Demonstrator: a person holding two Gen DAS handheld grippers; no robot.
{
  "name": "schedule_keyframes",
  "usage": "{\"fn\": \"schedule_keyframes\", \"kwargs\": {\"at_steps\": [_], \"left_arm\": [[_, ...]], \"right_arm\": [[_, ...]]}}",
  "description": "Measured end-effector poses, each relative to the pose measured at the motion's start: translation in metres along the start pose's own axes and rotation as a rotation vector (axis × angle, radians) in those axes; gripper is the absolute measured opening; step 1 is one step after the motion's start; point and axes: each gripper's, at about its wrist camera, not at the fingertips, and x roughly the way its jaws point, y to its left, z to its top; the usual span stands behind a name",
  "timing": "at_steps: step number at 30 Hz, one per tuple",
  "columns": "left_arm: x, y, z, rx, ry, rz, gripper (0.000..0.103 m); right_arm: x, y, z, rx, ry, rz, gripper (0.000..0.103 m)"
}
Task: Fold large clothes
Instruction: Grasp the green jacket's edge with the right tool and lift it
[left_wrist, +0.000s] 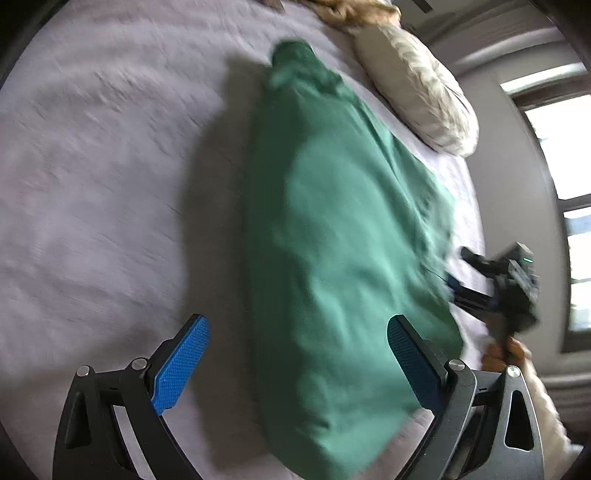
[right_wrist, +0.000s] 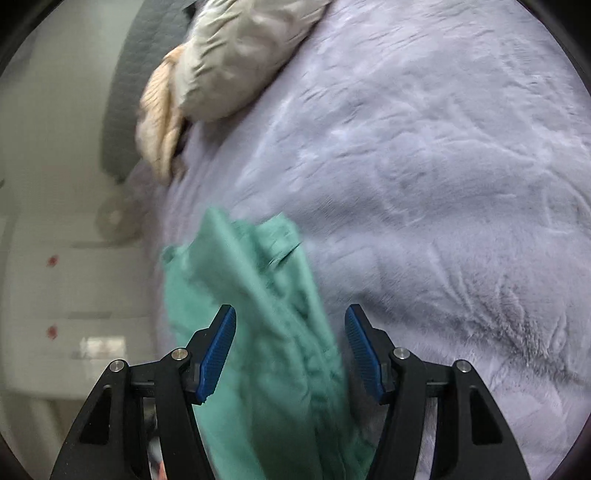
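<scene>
a long green cotton garment (left_wrist: 343, 236) is laid lengthwise on the lilac plush bedspread (left_wrist: 103, 192), near its pillow-side edge, likely so a fold can be made. the left gripper (left_wrist: 299, 365) is spread above it; the right gripper (right_wrist: 290, 350) is spread, cloth lying unpinched between its pads.

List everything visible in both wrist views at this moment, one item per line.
green garment: one, teal green, lying long on the bed, one end between the right fingers
bed cover: one, pale lilac, under everything
cream jacket: one, off-white, bed's far edge
peach knit: one, beside the jacket
window: one, bright, behind the bed
left gripper: black with blue pads, fingers open
right gripper: same colours, fingers open
hand: one, holding the right gripper
</scene>
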Motion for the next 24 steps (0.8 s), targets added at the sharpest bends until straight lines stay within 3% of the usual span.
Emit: {"fn": "schedule_keyframes", "kwargs": {"at_steps": [2, 7, 12, 16, 17, 18, 20, 24], "left_arm": [[0.014, 0.003, -0.001, -0.012, 0.048, -0.064, 0.097], [0.048, -0.003, -0.007, -0.015, 0.110, -0.070, 0.098], [0.060, -0.014, -0.016, 0.027, 0.082, -0.014, 0.102], [0.059, -0.014, -0.021, 0.025, 0.069, 0.002, 0.102], [0.057, -0.015, -0.022, 0.021, 0.067, 0.011, 0.098], [0.055, -0.014, -0.024, 0.023, 0.061, 0.021, 0.087], [0.045, -0.018, -0.027, 0.046, 0.041, 0.034, 0.074], [0.015, -0.020, -0.036, 0.094, 0.008, -0.013, 0.053]], "right_arm": [[0.006, -0.006, 0.001, -0.009, 0.059, 0.004, 0.066], [0.038, -0.007, 0.009, -0.031, 0.163, 0.072, 0.066], [0.073, 0.012, 0.021, -0.088, 0.201, 0.081, 0.068], [0.084, 0.005, 0.024, -0.034, 0.186, 0.128, 0.068], [0.085, 0.004, 0.024, -0.014, 0.176, 0.133, 0.062], [0.084, 0.004, 0.023, -0.010, 0.171, 0.136, 0.054], [0.078, 0.005, 0.018, -0.010, 0.161, 0.167, 0.029], [0.066, 0.022, 0.008, -0.023, 0.135, 0.235, 0.021]]}}
